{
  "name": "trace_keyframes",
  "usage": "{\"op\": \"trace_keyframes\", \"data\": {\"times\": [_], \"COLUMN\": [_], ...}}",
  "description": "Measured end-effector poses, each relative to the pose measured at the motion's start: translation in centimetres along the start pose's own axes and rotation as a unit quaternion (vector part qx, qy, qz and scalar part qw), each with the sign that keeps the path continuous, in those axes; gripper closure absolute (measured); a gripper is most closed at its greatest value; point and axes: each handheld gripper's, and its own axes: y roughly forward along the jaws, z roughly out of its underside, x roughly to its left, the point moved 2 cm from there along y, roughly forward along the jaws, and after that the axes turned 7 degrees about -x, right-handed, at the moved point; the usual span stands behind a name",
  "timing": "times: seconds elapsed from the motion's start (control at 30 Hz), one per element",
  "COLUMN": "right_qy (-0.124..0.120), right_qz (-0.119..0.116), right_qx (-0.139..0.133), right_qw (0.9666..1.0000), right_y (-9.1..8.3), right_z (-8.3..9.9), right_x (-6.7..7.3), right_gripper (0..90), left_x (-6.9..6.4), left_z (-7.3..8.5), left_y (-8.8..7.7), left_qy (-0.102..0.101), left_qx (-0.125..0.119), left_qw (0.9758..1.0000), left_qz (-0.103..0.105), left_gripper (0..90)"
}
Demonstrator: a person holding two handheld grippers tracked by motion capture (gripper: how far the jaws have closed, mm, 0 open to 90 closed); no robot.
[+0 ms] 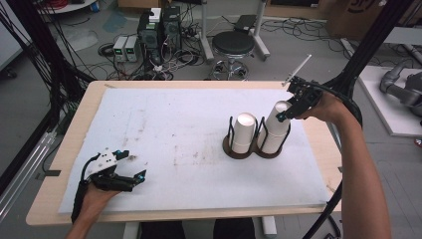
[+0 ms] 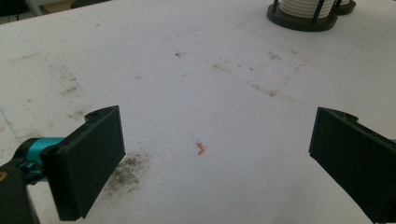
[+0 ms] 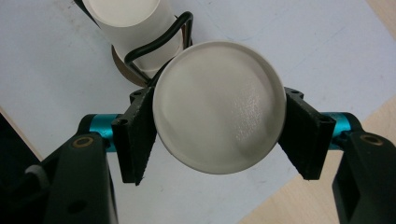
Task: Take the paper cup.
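Clamping the top cup of the right-hand stack, the right gripper has both pads pressed against its sides. That stack stands in the wire holder on the white mat, beside 1 more cup stack. Near the mat's front-left corner, the left gripper rests with jaws wide apart, holding nothing.

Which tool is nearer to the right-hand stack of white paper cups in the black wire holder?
Right. The right tool has its jaws clamped on the top of that right-hand stack of white paper cups. The left tool rests open on the white mat, far across the table.
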Motion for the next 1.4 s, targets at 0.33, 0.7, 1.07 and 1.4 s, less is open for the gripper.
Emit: {"op": "trace_keyframes", "data": {"times": [0.33,0.7,1.07,1.4], "right_qy": [-0.007,-0.012,-0.021,-0.026], "right_qz": [0.004,0.009,0.024,0.037], "right_qx": [0.002,-0.007,-0.032,-0.06], "right_qw": [1.0,0.9999,0.999,0.9972], "right_y": [-0.1,-0.9,-3.3,-5.8], "right_z": [0.0,-0.2,-0.7,-0.9], "right_x": [0.2,0.3,0.4,0.6], "right_gripper": [34.8,35.2,35.3,35.3], "left_x": [0.0,0.0,0.0,0.0], "left_z": [0.0,0.0,0.0,0.0], "left_y": [0.0,0.1,0.1,0.1], "left_qy": [0.002,0.001,0.002,0.002], "left_qx": [0.002,0.003,0.005,0.005], "left_qw": [1.0,1.0,1.0,1.0], "left_qz": [0.0,0.0,0.0,0.001], "left_gripper": [3.3,3.3,3.3,3.3]}}
